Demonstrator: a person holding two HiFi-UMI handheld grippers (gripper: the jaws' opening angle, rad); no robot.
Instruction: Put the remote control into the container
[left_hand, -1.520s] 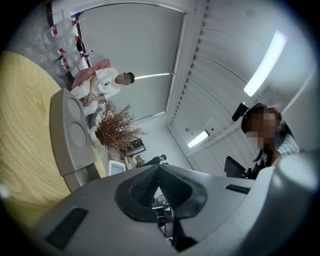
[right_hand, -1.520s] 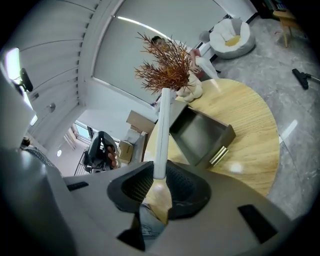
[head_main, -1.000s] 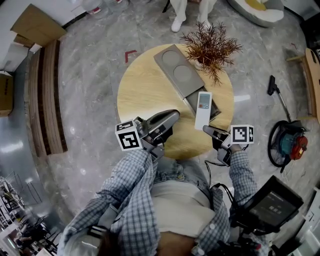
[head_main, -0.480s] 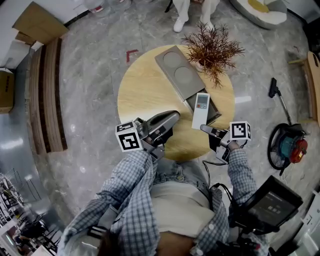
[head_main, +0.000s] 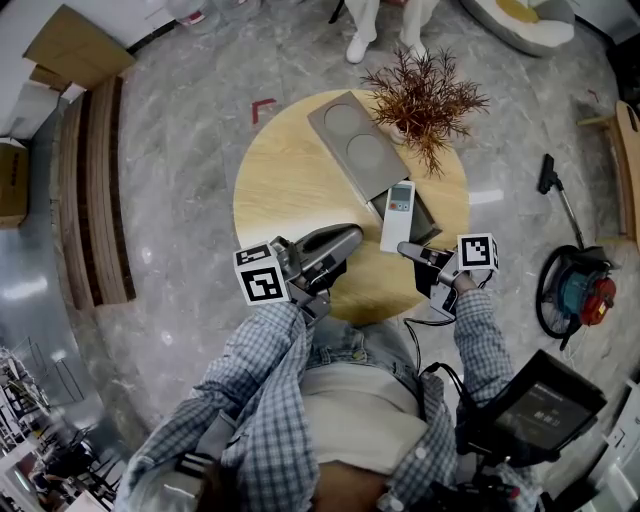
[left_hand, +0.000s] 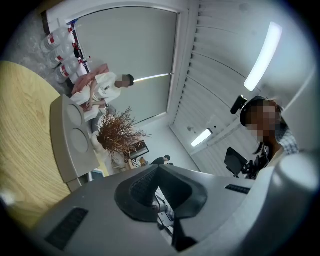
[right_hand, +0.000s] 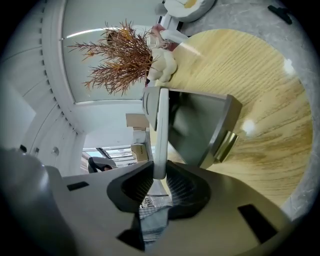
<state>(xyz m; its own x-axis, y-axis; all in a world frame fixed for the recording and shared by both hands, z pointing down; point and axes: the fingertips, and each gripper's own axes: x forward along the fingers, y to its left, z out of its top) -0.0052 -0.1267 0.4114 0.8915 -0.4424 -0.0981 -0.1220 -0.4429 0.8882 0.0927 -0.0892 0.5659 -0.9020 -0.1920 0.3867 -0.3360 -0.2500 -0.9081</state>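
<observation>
A white remote control (head_main: 397, 214) hangs with its far end over the open end of the grey container (head_main: 352, 140) on the round wooden table (head_main: 285, 180). My right gripper (head_main: 407, 249) is shut on the remote's near end. In the right gripper view the remote (right_hand: 161, 131) shows edge-on between the pads of the right gripper (right_hand: 159, 181), with the container's open compartment (right_hand: 197, 131) just beyond it. My left gripper (head_main: 345, 238) is shut and holds nothing, over the table's near edge left of the remote. In the left gripper view the left gripper (left_hand: 159, 192) faces the container (left_hand: 67, 135) from the side.
A dried brown plant (head_main: 424, 95) in a white vase stands right beside the container's far side. On the floor are a vacuum cleaner (head_main: 572, 285) at the right and a wooden bench (head_main: 95, 190) at the left. A person's white shoes (head_main: 358, 46) stand beyond the table.
My right gripper has carried the remote to the left and away from me, so its far end now lies over the container's open end. The left gripper has barely moved.
</observation>
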